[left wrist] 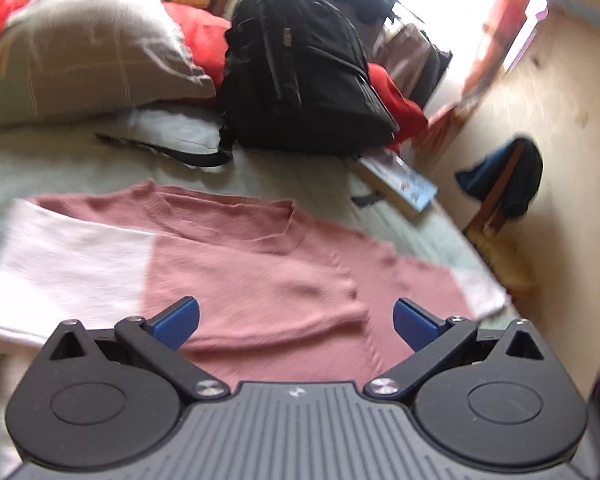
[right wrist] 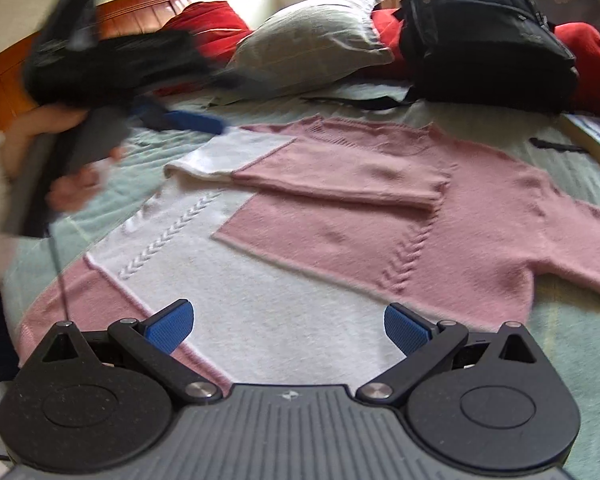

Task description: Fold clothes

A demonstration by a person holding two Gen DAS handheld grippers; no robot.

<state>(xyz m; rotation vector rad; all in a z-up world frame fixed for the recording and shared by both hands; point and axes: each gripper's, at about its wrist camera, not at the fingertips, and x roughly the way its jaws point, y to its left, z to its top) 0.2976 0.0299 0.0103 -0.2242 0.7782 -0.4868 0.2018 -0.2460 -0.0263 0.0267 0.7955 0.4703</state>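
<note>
Pale green bed [right wrist: 572, 320] — pink-and-white sweater [right wrist: 340, 208] flat beyond both grippers' wide-spread, empty fingers [right wrist: 172, 326].

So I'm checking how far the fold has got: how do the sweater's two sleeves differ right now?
The left sleeve is folded across the chest of the sweater; the right sleeve lies stretched out to the side on the bedspread. The left sleeve shows its white cuff end; in the right wrist view the right sleeve's end runs out of frame. Both are the same pink knit, and neither is gripped.
</note>
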